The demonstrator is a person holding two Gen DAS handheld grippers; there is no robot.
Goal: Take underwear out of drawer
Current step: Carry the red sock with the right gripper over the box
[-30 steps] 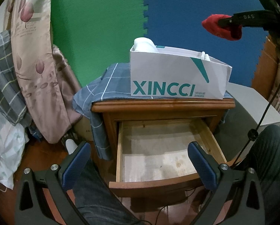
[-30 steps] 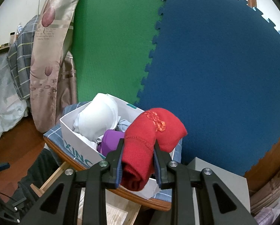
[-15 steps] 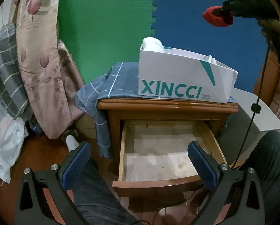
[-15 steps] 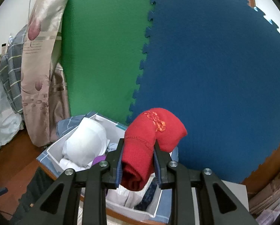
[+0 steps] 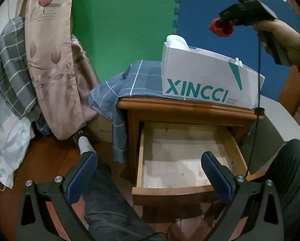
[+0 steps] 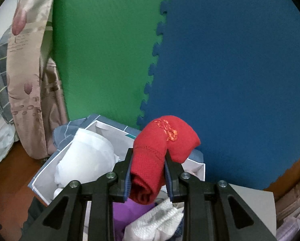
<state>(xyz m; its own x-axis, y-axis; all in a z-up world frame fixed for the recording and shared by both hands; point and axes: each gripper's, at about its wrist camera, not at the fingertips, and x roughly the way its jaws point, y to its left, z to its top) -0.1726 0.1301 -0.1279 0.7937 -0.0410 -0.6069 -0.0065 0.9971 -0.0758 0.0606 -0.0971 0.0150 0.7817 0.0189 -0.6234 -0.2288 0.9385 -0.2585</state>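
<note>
My right gripper (image 6: 148,168) is shut on a folded red underwear (image 6: 162,140) and holds it above a white XINCCI box (image 6: 101,126) that holds white, purple and other garments. In the left wrist view the red underwear (image 5: 221,27) hangs high above the box (image 5: 206,80) on the wooden nightstand. The drawer (image 5: 188,160) is pulled open and its bare wooden bottom shows nothing inside. My left gripper (image 5: 149,171) is open and empty, low in front of the drawer.
A blue checked cloth (image 5: 117,92) drapes over the nightstand's left side. Pink patterned bedding (image 5: 49,60) and a grey plaid blanket (image 5: 11,64) hang at the left. Green and blue foam mats (image 6: 230,60) cover the wall. The person's legs (image 5: 113,210) are below. A grey-white box (image 5: 280,120) is at the right.
My right gripper has carried the red underwear further over the white box. My left gripper has shifted left and back, so the drawer sits more to the right in its view.
</note>
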